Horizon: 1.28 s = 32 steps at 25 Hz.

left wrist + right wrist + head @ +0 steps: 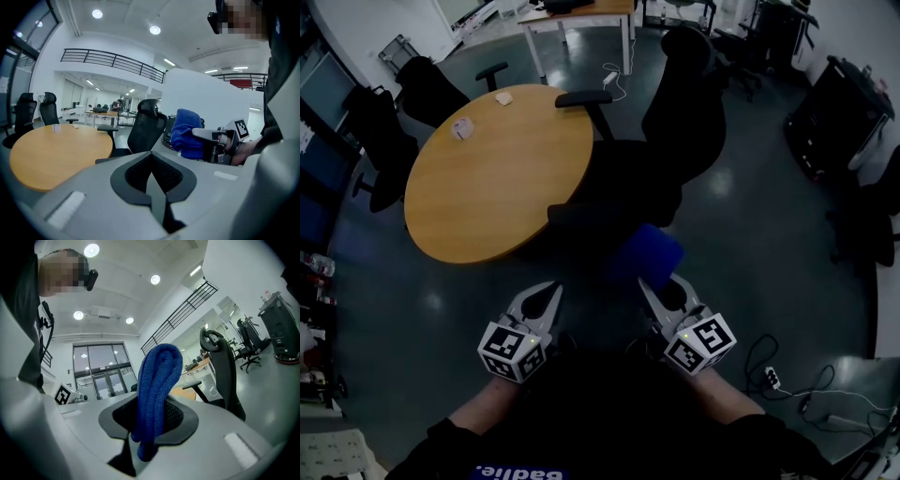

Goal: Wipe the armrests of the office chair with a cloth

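A black office chair [666, 141] stands beside the round table, its near armrest [581, 215] toward me and its far armrest [583, 97] over the table's edge. My right gripper [654, 286] is shut on a folded blue cloth [645, 255], held short of the near armrest. In the right gripper view the cloth [157, 394] stands up from the closed jaws. My left gripper [542, 298] hangs to the left, shut with nothing in it; its view shows the chair [144, 130] and the cloth [186, 133] in the other gripper.
A round wooden table [497, 169] with small items lies left of the chair. More black chairs [384, 141] stand at the far left and right. A desk [578, 23] is at the back. Cables and a power strip [772, 378] lie on the floor at right.
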### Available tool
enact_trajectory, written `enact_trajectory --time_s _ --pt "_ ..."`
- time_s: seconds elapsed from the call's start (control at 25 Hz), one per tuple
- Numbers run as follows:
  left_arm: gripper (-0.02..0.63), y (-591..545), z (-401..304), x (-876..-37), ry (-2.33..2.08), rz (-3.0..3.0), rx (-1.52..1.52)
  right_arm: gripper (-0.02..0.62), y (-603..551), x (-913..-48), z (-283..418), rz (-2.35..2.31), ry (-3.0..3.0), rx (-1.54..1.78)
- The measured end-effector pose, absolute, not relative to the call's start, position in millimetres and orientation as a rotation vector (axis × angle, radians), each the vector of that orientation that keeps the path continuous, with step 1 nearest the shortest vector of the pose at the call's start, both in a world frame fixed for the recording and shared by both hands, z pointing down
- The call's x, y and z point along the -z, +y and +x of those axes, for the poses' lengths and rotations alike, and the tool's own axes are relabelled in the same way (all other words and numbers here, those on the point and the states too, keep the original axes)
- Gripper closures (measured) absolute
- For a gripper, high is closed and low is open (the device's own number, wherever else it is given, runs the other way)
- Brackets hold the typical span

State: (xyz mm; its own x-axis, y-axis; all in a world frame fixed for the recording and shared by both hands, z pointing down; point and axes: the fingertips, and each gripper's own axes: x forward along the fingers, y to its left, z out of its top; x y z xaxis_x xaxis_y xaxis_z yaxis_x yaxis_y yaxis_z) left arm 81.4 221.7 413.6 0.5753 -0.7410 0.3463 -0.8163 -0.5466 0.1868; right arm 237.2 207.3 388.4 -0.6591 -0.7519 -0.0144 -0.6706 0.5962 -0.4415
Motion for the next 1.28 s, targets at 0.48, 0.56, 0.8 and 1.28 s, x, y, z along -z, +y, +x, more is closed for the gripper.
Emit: enact_trajectory --time_s 0.48,0.56,0.8,1.28 --pt "0.594 194.3 60.8 -436.9 -1.323 2.389 -0.31 0.494 183.4 -401.5 239.8 -1.204 2.653 0.64" --pt "0.594 182.0 53.2 -444.2 -1.312 2.381 -0.302 0.494 175.7 -403.4 235.4 -1.233 2.664 0.638" --pt "0.595 122.6 20.3 -468.1 -1.27 2.366 -0.292 0.494 136.2 -413.9 217.4 -1.362 2.684 0.657" --pt "0.595 19.3 -58.0 -544.6 -1.119 2.371 -0.445 0.494 31.4 -448.3 179.8 -1.706 2.656 0.668"
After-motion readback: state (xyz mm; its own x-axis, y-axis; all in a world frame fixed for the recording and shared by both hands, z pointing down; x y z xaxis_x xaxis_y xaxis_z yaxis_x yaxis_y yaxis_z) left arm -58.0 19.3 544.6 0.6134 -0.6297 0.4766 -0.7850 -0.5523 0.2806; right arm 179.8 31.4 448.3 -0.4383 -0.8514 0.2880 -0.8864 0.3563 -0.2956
